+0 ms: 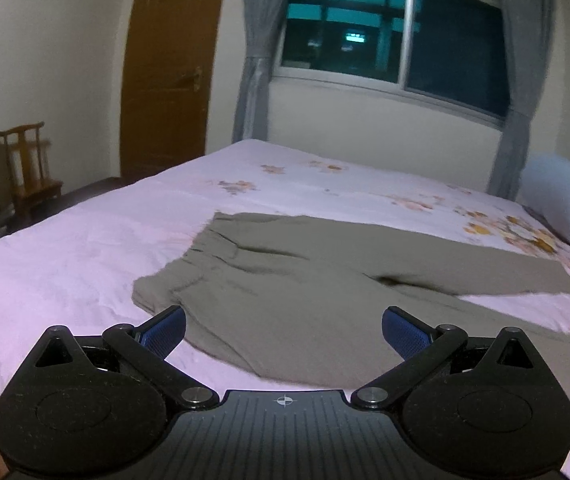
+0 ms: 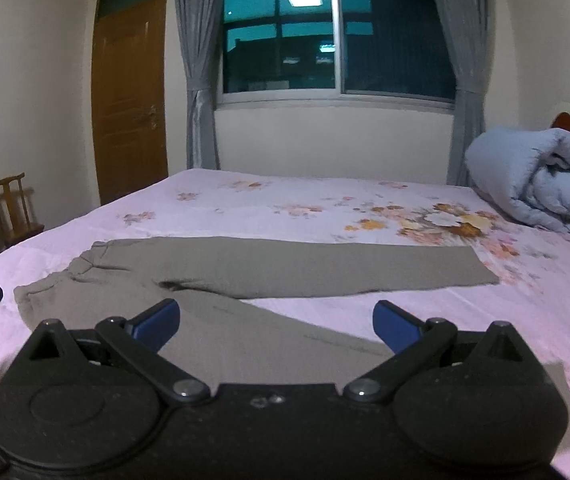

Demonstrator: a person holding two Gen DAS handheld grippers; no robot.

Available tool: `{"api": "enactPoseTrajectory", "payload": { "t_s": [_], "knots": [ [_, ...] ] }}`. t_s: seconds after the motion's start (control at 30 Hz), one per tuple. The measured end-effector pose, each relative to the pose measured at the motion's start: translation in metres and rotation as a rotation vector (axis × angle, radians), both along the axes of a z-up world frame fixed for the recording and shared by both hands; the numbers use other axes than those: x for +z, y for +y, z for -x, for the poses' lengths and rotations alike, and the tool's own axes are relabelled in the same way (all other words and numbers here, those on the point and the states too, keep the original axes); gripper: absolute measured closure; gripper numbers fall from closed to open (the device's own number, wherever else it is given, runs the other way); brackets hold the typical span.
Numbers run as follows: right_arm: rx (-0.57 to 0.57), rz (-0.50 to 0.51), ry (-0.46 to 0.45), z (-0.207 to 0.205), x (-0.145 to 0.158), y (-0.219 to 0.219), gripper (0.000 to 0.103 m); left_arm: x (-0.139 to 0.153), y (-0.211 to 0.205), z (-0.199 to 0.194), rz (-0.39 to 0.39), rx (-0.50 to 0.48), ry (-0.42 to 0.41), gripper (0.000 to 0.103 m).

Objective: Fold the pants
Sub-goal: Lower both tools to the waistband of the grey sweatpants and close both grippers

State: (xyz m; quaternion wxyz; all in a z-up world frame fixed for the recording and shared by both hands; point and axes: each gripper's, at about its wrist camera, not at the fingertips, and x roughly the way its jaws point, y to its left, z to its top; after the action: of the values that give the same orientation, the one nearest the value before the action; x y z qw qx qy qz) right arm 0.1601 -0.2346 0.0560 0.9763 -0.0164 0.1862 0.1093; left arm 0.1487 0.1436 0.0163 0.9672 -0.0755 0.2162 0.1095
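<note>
On the near half of the bed, toward its near edge: grey pants spread flat on the pink floral sheet, waistband toward the left edge, legs splayed in a V toward the right edge. Far leg straight and smooth, hem just short of the flower print; near leg running under the right gripper, its hem partly hidden by the gripper body. Rolled blue quilt at the far right corner, well apart from the pants.

Left gripper: jaws wide, empty, hovering above the seat and waist region. Right gripper: jaws wide, empty, above the near leg. No fabric pinched by either; folding judged not yet begun.

Likely first step: bringing one leg over the other. Risks from here:
- pinching only the top layer at waistband or hem, leaving the lower layer behind and skewing the fold
- grasping the pink sheet together with the cloth, dragging the bedding
- creases near the crotch and waistband being locked into the fold if not smoothed
- uneven lift between the two grippers, twisting the leg
</note>
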Motion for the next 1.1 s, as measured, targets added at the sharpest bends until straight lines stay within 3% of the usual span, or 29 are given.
{"api": "enactPoseTrajectory", "payload": {
  "t_s": [0.27, 0.47, 0.7, 0.8, 1.1],
  "knots": [
    [0.037, 0.019, 0.029, -0.079, 0.000, 0.026, 0.009, 0.007, 0.045, -0.097, -0.097, 0.041, 0.037, 0.000],
    [0.030, 0.006, 0.048, -0.147, -0.006, 0.035, 0.009, 0.008, 0.077, -0.160, -0.113, 0.058, 0.028, 0.000],
    [0.022, 0.006, 0.067, -0.210, -0.019, 0.047, 0.009, -0.010, 0.096, -0.224, -0.112, 0.063, 0.036, 0.000],
    [0.029, 0.020, 0.074, -0.235, -0.025, 0.054, 0.011, -0.017, 0.109, -0.249, -0.083, 0.044, 0.043, 0.000],
    [0.039, 0.057, 0.090, -0.302, -0.042, 0.075, 0.011, -0.059, 0.160, -0.339, 0.033, 0.041, 0.173, 0.000]
  ]
}}
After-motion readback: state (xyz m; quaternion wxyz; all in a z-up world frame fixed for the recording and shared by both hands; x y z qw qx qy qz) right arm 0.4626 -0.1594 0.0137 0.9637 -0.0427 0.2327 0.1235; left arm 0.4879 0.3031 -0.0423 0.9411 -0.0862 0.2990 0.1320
